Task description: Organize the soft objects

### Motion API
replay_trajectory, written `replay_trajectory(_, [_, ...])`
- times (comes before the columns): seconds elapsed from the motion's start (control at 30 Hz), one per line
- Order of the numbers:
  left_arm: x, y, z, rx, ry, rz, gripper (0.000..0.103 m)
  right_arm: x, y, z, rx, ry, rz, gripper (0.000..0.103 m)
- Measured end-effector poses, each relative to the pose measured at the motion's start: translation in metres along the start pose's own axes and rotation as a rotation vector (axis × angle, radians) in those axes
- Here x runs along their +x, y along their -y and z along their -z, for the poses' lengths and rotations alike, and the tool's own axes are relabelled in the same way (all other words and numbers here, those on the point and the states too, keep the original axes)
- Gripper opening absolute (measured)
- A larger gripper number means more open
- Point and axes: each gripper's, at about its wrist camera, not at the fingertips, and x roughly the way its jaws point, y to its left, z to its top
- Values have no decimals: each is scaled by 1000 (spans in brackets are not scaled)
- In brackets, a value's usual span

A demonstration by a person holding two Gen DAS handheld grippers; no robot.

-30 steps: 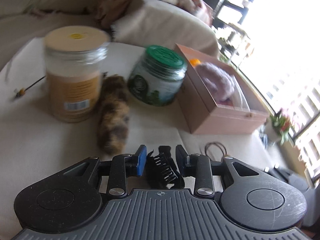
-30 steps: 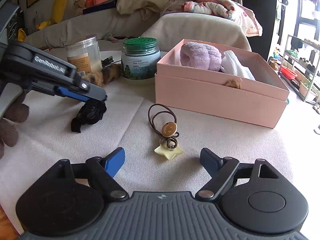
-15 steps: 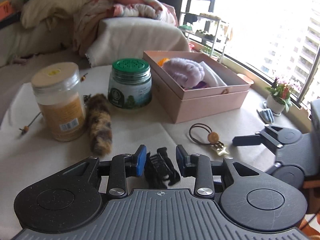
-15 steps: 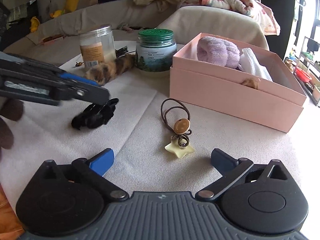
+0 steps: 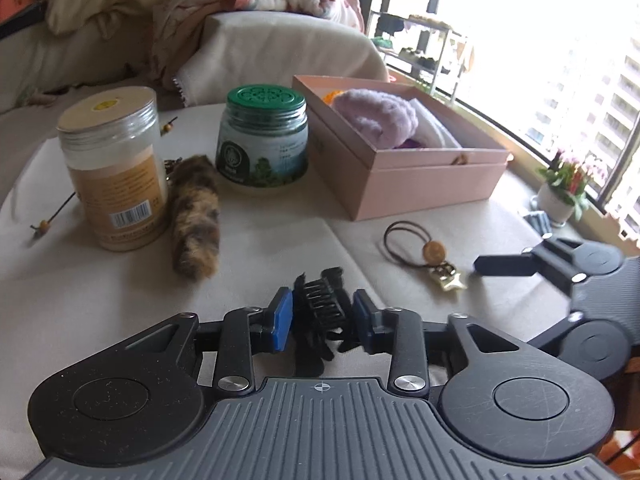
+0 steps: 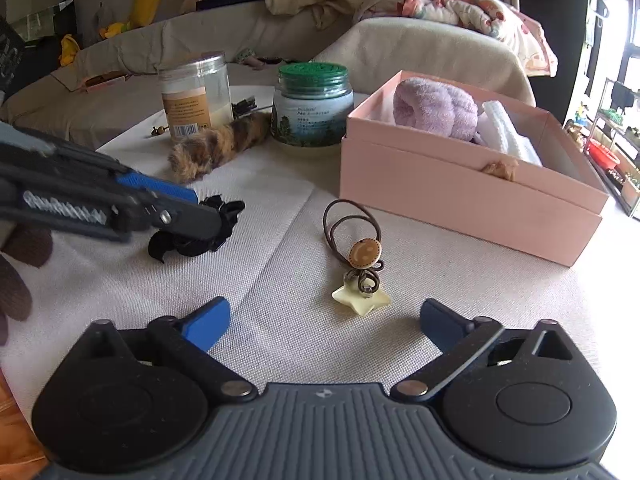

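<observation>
Between the left gripper's (image 5: 322, 316) blue pads sits the black hair clip (image 5: 320, 308), and the jaws have just been opening around it. Half a second ago the pads hugged the clip closer; now a gap shows on both sides, clearest at the left pad, so this reads as a release, not a grip. From the right wrist view the clip (image 6: 196, 228) lies on the white tablecloth (image 6: 280, 320) just under the left fingertips, resting rather than lifted.

Right gripper (image 6: 325, 322): jaws wide apart, nothing between them. They opened further a second ago and have just eased in a little. Straight ahead of those jaws, close in, lies the brown hair tie (image 6: 352, 236) with its round charm and star pendant. Beyond it, ahead and to the right, stands the pink box (image 6: 460, 196), already holding a purple fluffy item (image 6: 436, 110) and white cloth.

Meaning for the task, as a judgement: the clip has not gone into the box; it seems set down or being re-gripped. A hard clip may not count as soft anyway. The furry brown piece (image 5: 196, 216), ahead-left of the left jaws between the two jars, is still outside the box and looks like the likelier soft item left. The hair tie is the right gripper's obvious next target.
</observation>
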Motion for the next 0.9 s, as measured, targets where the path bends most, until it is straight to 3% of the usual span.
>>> replay_trajectory(0.23, [5,-3,4,-15,-29,15,42,-18,12,-7,64,90,-7,90])
replay_trajectory(0.33, [6,-1,4,-11,-26,24,40,-10,19,-19,103,65,5,68])
replay_trajectory(0.4, [6,1,5,6,-30,27,40,2,23,-26,123,17,8,44])
replay_trajectory(0.47, [5,2,7,15,-30,25,39,13,25,-30,133,-18,19,38])
replay_trajectory(0.57, [2,5,9,37,-34,30,39,14,23,-31,126,-25,17,18])
replay_trajectory(0.77, [-15,19,10,91,-29,113,39,-38,30,-30,135,33,-1,18])
replay_trajectory(0.9, [-35,32,-20,105,63,182,39,-102,47,-37,164,189,51,18])
